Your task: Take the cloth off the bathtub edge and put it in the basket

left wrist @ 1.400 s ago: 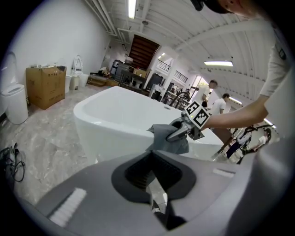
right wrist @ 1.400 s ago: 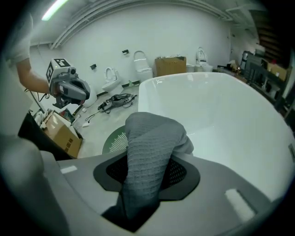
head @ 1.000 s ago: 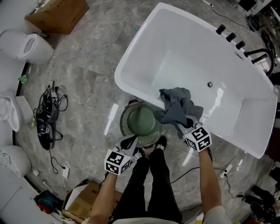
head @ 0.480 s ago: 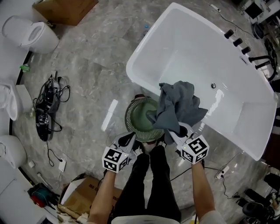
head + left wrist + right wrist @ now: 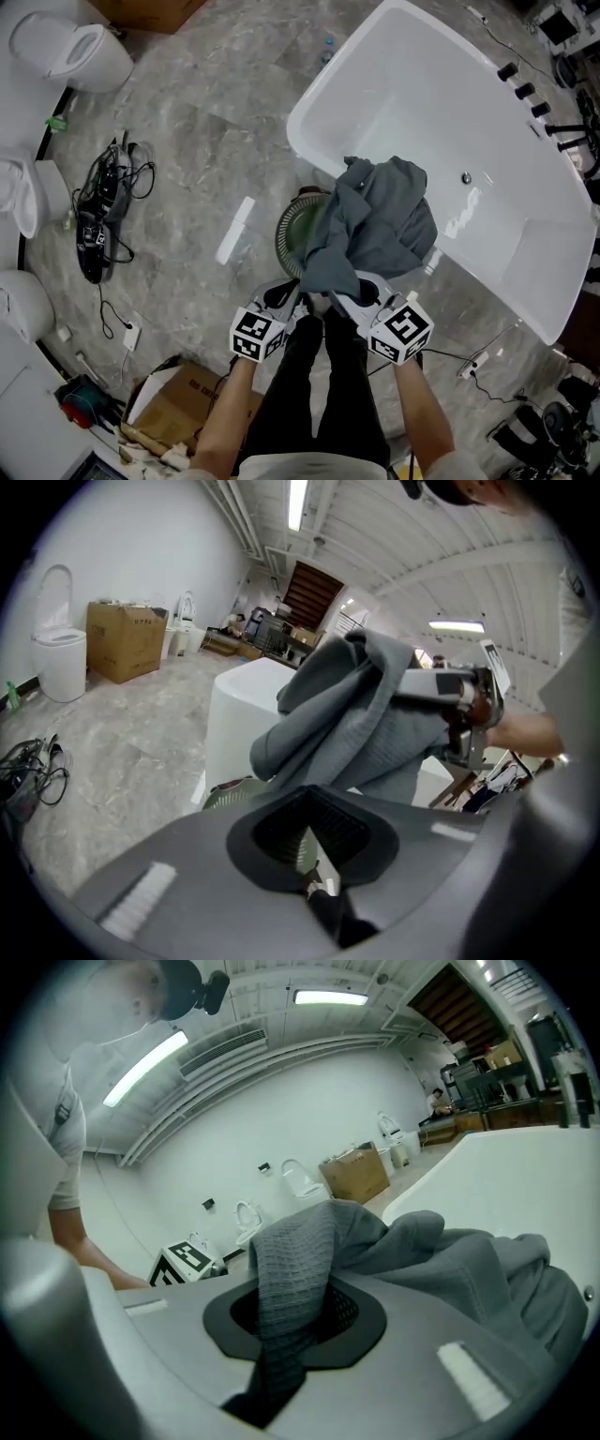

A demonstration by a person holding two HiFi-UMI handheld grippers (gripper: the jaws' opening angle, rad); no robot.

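My right gripper (image 5: pixel 352 298) is shut on a corner of the grey cloth (image 5: pixel 375 230), which hangs bunched over the round green basket (image 5: pixel 292 239) and hides its right half. The cloth is lifted off the rim of the white bathtub (image 5: pixel 450 112). In the right gripper view the waffle-weave cloth (image 5: pixel 422 1260) runs down through the pinched jaws of the right gripper (image 5: pixel 291 1321). My left gripper (image 5: pixel 281 305) sits beside the basket's near edge, shut and empty. In the left gripper view the left gripper (image 5: pixel 312 841) faces the cloth (image 5: pixel 356 724) above the basket rim (image 5: pixel 230 794).
The basket stands on the marble floor against the tub's outer wall, just beyond the person's black-trousered legs (image 5: pixel 323 394). Taps (image 5: pixel 525 89) line the tub's far end. A tangle of cables (image 5: pixel 103 220), toilets (image 5: pixel 70 52), a white bar (image 5: pixel 234 230) and a cardboard box (image 5: pixel 173 408) lie to the left.
The right gripper has carried the cloth from the bathtub edge leftward and nearer, so it now hangs over the basket. The left gripper has stayed by the basket.
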